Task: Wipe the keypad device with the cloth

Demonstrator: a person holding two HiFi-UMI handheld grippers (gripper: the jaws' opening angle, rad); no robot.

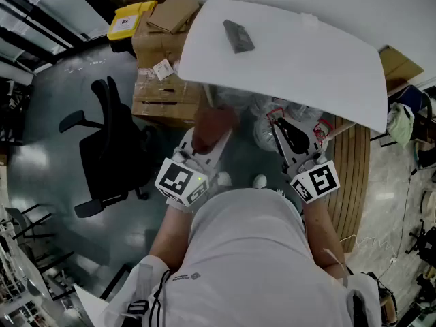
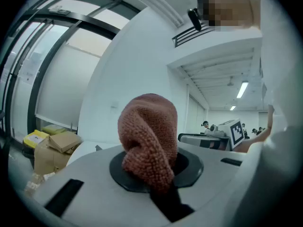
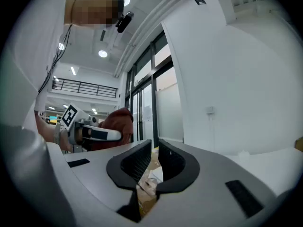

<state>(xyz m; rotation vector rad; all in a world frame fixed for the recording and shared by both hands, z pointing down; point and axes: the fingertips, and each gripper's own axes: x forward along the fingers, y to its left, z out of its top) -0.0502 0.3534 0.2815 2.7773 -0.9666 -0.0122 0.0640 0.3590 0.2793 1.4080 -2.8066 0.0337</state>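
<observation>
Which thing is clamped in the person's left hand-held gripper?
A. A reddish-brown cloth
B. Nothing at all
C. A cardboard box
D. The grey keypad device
A: in the left gripper view, the left hand-held gripper is closed on a bunched reddish-brown cloth, while the head view shows the keypad device lying apart on the white table.

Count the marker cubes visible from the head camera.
2. The left cube sits on the left gripper, low left of centre, whose jaws grip the cloth. The right cube sits on the right gripper, low right. None seems hidden.
</observation>
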